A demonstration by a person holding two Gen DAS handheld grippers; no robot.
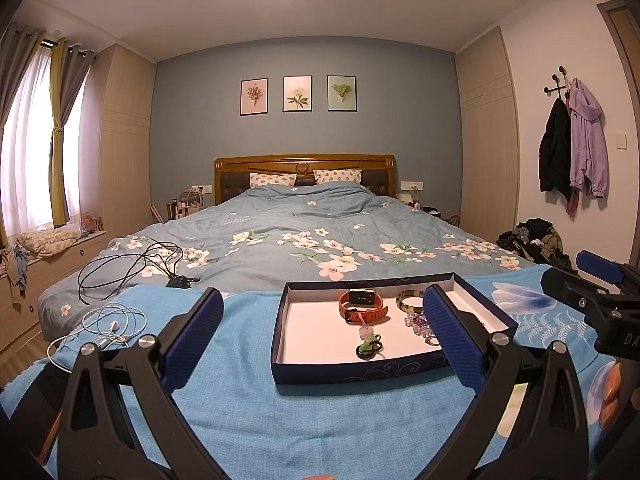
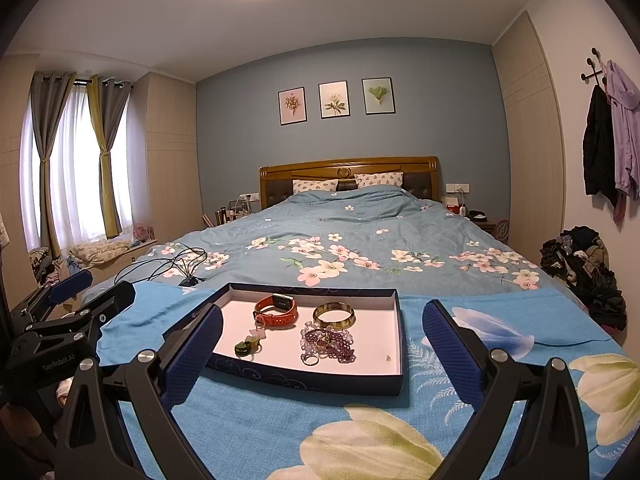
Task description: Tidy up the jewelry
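Both my grippers, left [image 1: 320,332] and right [image 2: 322,340], jaws spread, face the tray [image 2: 304,376]; bangle [image 2: 334,315] inside looks rigid, slick: grip across rim.

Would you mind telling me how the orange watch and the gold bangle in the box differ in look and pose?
The orange watch has a soft strap and a dark rectangular face; the gold bangle is a plain rigid ring with no face. The watch sits toward the box's left, its strap curled in an uneven loop; the bangle lies flat to its right as an even circle. Both rest apart inside the dark blue box, ungripped.
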